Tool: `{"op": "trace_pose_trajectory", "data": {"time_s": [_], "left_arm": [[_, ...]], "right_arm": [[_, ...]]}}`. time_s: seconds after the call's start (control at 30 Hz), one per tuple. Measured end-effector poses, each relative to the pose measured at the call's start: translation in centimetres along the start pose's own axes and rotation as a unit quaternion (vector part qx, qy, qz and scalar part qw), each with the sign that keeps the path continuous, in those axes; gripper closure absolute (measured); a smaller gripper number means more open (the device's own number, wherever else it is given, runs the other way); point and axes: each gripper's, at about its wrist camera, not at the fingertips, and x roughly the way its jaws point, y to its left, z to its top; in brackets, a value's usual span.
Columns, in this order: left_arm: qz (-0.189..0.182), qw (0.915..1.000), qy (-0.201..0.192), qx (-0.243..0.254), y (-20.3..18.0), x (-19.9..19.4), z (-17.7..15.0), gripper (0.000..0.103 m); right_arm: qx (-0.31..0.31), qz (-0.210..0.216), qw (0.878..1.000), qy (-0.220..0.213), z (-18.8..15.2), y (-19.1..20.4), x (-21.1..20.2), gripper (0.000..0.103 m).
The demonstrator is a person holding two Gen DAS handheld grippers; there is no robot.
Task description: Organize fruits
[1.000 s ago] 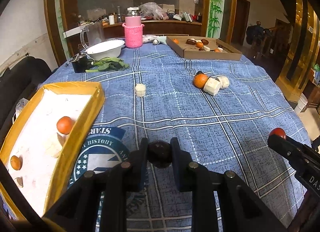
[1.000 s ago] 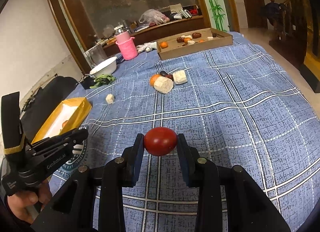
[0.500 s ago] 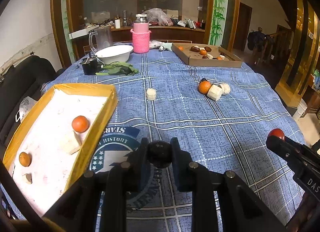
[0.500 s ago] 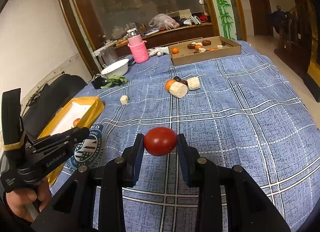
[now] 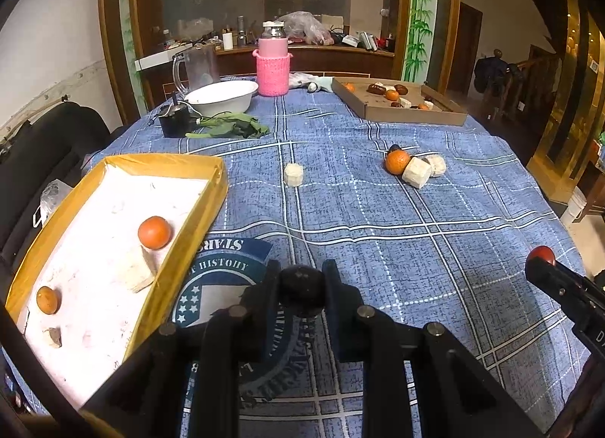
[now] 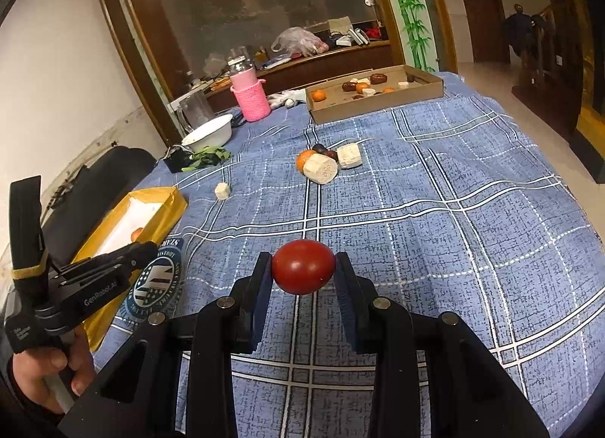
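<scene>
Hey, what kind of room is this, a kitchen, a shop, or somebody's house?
Most likely a dining or living room in a home. A round table under a blue plaid tablecloth fills the view, a cluttered wooden sideboard stands behind it, and a pink-sleeved bottle and a white bowl sit out.

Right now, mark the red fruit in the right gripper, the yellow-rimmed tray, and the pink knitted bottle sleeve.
red fruit [image 6: 303,266], right wrist view, front face.
yellow-rimmed tray [image 5: 196,226], left wrist view, right rim.
pink knitted bottle sleeve [image 5: 273,73], left wrist view, sleeve middle.

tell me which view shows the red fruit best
The right wrist view: the red fruit sits centred and whole between the right gripper pads. The left wrist view catches only its top at the right edge.
</scene>
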Motion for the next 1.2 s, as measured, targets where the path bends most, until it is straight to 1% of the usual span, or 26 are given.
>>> {"op": "trace_pose_trajectory", "data": {"time_s": [0.27,0.53,0.6,0.77,0.83,1.2], "left_arm": [[0.005,1.0,0.005,-0.003,0.4,0.6,0.3,0.079],[0.009,0.9999,-0.002,-0.012,1.7,0.2,0.6,0.079],[0.012,0.9999,-0.001,-0.01,1.8,0.2,0.5,0.079],[0.003,0.9999,-0.001,-0.015,2.0,0.2,0.4,0.079],[0.005,0.9999,-0.001,-0.011,2.0,0.2,0.3,0.079],[0.013,0.9997,-0.005,-0.021,3.2,-0.6,0.5,0.079]], "right_arm": [[-0.002,0.009,1.0,0.009,0.1,0.0,1.0,0.071],[-0.012,0.015,1.0,0.015,0.0,1.4,2.0,0.071],[-0.014,0.017,1.0,0.014,0.0,1.7,1.9,0.071],[-0.02,0.011,1.0,0.013,0.2,2.0,1.5,0.071],[-0.016,0.014,1.0,0.007,0.2,2.0,1.2,0.071],[-0.026,0.032,0.999,0.011,0.3,3.2,1.7,0.071]]}}
